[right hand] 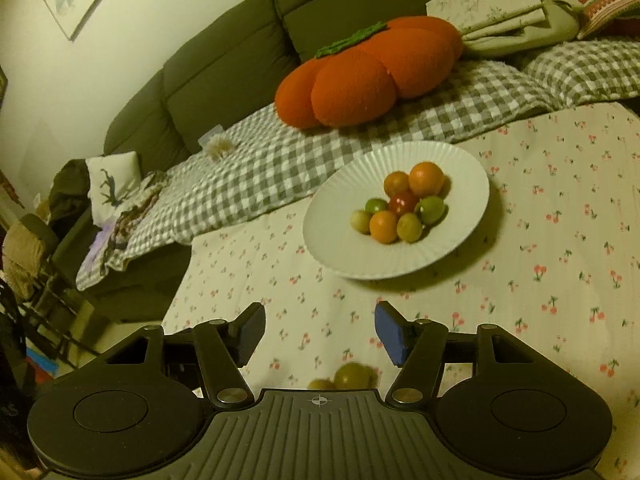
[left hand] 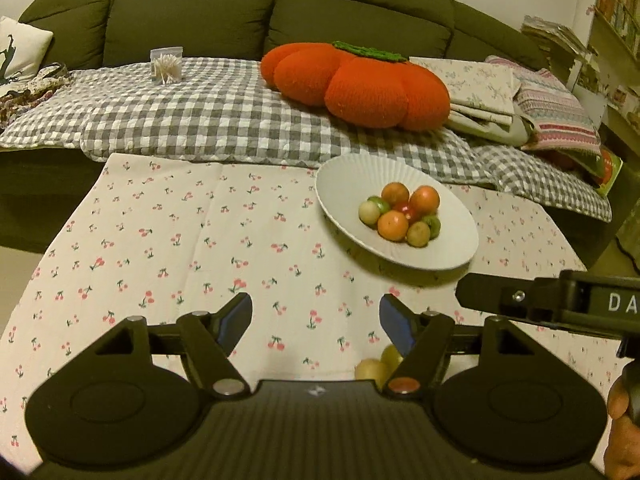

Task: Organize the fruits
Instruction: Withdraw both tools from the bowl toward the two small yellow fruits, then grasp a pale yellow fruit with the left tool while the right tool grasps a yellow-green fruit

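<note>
Both grippers hang empty above the cloth: the left gripper has its blue-padded fingers spread wide with nothing between them, and the right gripper is spread the same way, also holding nothing.

Most of the fruit is already gathered. On the white ribbed plate sits a tight heap of eight small fruits: three orange ones, a red one in the middle, and four green or yellow-green ones around them, all touching one another. In the right wrist view the same heap lies near the middle of the plate.

Two loose fruits remain off the plate. These two yellow-green stragglers lie side by side on the cherry-print tablecloth, close under the right gripper and partly hidden by its body; the left wrist view shows them low beside the left gripper's right-hand finger. By my reading the job is nearly done, with these two left to be picked up and set on the heap. Whether more fruit lies out of view I cannot tell.

Beyond the table, a big orange pumpkin-shaped cushion rests on a grey checked blanket over a dark green sofa.
</note>
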A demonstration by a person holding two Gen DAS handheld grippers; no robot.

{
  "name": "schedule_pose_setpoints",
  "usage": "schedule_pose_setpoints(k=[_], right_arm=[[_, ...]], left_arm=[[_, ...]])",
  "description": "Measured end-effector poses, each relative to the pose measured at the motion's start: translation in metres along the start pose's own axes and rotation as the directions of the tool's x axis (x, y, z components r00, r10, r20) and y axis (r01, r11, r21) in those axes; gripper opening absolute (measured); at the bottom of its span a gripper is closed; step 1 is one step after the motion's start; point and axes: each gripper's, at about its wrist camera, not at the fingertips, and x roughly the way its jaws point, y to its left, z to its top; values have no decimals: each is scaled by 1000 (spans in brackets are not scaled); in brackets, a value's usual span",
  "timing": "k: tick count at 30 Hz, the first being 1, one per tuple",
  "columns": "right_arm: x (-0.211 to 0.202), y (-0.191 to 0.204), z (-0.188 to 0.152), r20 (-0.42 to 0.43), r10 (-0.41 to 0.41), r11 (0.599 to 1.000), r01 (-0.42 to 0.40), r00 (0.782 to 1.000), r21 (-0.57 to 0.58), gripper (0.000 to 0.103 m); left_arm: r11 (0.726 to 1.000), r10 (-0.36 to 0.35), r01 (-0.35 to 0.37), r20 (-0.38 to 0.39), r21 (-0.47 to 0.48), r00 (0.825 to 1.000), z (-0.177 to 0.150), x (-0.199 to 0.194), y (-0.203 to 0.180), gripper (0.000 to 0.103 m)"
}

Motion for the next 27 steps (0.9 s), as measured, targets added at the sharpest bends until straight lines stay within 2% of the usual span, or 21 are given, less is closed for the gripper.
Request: schedule_pose_setpoints(k=[5, 7, 23, 27], right_arm=[[-3, 0, -10, -23, -5, 1000, 5, 1000, 8, 61], [-3, -1, -14, -31, -13, 1000, 14, 999, 17, 66], [12, -23, -27, -86, -35, 996, 43, 996, 84, 66], [15, -26, -28, -93, -34, 994, 43, 995, 98, 66]], left_arm=[[1000, -6, 6, -16, 18, 1000, -15, -2, 0, 73], [999, -14, 15, -24, 30, 1000, -20, -1, 0, 73], [978, -76, 87, -63, 189, 995, -51, 25, -21, 74], [974, -86, 101, -79, 201, 993, -55, 33, -25, 72]])
